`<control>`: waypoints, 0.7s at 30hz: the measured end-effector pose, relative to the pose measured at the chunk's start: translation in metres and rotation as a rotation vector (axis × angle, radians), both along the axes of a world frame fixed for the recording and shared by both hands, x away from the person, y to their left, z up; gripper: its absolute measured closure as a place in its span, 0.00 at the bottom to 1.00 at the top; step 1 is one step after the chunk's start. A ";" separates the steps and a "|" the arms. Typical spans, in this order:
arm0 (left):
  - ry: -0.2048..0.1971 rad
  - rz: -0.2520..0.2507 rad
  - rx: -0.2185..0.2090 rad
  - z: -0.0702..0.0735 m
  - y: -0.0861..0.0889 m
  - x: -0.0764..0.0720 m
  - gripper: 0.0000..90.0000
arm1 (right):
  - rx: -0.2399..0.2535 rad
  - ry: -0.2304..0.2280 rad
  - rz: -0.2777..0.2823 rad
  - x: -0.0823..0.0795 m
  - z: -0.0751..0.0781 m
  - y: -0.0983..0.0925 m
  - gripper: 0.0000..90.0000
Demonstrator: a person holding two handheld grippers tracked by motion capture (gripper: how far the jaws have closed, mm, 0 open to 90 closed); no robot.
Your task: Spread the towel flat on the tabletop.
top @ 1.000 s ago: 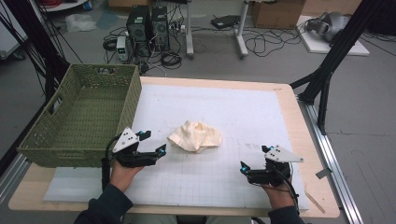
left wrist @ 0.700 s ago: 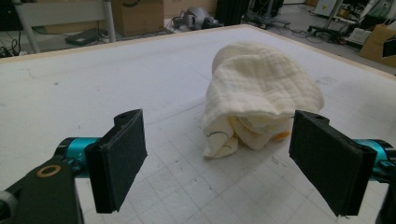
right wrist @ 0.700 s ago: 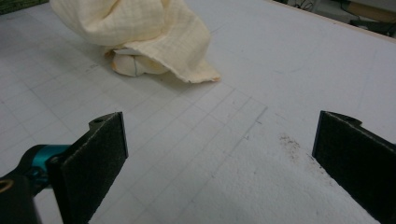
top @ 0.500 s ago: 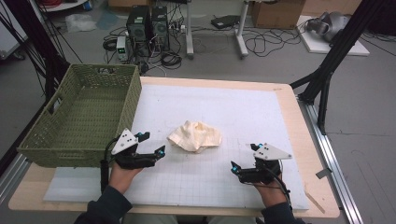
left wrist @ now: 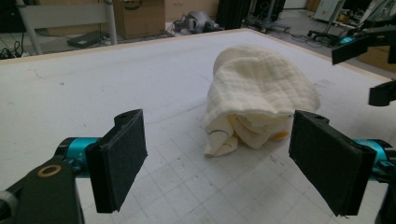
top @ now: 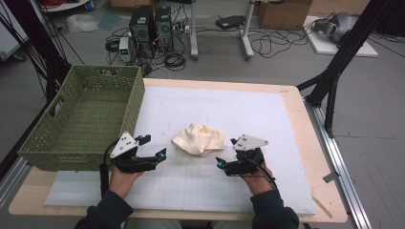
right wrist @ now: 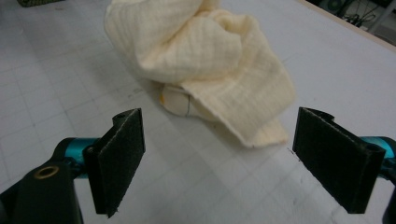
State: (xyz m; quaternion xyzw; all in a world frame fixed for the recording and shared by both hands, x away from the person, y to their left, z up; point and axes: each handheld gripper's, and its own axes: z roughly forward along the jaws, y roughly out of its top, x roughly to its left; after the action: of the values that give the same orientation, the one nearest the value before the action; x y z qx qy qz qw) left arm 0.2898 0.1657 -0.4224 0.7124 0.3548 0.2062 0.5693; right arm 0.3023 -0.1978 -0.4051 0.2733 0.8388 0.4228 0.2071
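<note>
At the far left, about nine o'clock on the table (top: 305, 124), a green basket (top: 81, 119) stands on the edge of the white mat (top: 248, 114), overhanging the table's left side.

Just right of the basket's near corner, around seven o'clock, the left gripper (top: 155, 155) is held low over the mat by the left hand (top: 123, 177), pointing toward three o'clock. Its jaws are spread wide with nothing between them. In the left gripper view the cloth (left wrist: 259, 105) lies ahead between the two black pads (left wrist: 119, 156), well short of them, and the other gripper's tips show at the upper right edge.

The cloth (top: 199, 138) is a cream, crumpled heap near the mat's middle, slightly toward six o'clock. It lies loose on the mat, touched by neither gripper, with one on each side.

Right of the cloth, at about five o'clock, the right gripper (top: 224, 160) is held by the right hand (top: 253, 179) and points toward ten o'clock, at the cloth's near right edge. Its jaws stand apart and have just been closing a little, with nothing between them. In the right gripper view the cloth (right wrist: 205, 60) sits close ahead, and a flat flap of it reaches toward the gap between the pads (right wrist: 121, 158) without entering it.
</note>
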 end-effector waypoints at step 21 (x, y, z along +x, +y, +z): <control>0.006 -0.004 0.006 -0.002 -0.002 0.003 0.23 | -0.142 0.069 0.088 0.044 -0.016 0.034 0.95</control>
State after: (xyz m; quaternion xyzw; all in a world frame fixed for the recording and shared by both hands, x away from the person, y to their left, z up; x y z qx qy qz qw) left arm 0.2923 0.1633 -0.4249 0.7155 0.3545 0.2039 0.5664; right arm 0.3461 -0.1633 -0.4214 0.2351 0.8845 0.3616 0.1781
